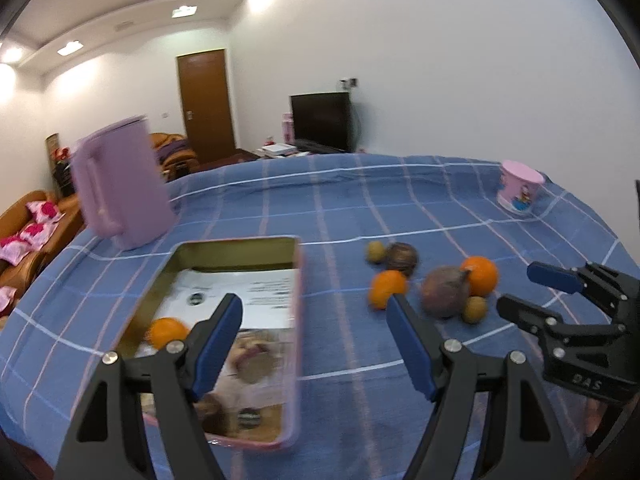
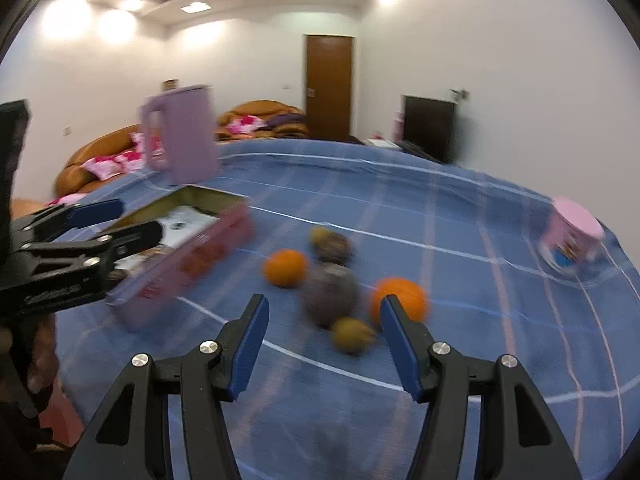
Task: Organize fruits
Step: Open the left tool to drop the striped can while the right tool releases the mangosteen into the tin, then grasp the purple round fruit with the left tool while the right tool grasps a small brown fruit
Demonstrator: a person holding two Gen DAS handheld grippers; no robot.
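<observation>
Both grippers empty, jaws apart: left gripper (image 1: 314,312) over pink tin (image 1: 298,320), right gripper (image 2: 324,316) near loose fruit pile (image 2: 332,280).

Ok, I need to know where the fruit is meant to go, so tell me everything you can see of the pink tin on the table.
The pink tin is a shallow, lidless rectangular box, seemingly metal, with a gold-coloured inside. It lies flat on the blue checked tablecloth, just in front of the purple jug and left of the loose fruit. Printed paper lines its floor, and one orange sits inside. The left gripper hangs over its near end with open jaws, holding nothing.
</observation>
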